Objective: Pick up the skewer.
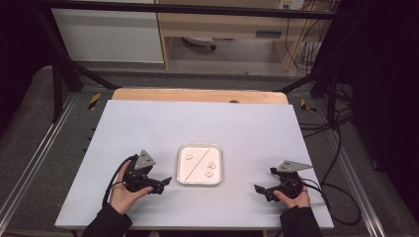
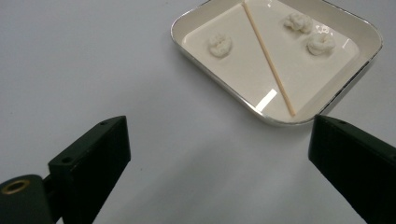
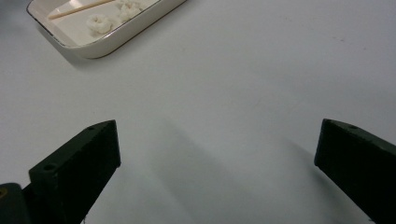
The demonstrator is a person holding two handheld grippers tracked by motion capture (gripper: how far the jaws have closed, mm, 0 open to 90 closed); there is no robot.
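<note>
While both tongs hovered low over the white bench (image 1: 148,128) with jaws spread wide and holding nothing, a shallow tray (image 1: 181,170) lay between them, carrying a thin wooden stick (image 2: 268,58) laid diagonally and three small white lumps (image 2: 219,45), possibly dough. The left tongs (image 1: 165,181) sat just beside the tray, the right tongs (image 1: 258,189) farther off. A clean pickup seemingly called for closing square across the stick near its middle.
</note>
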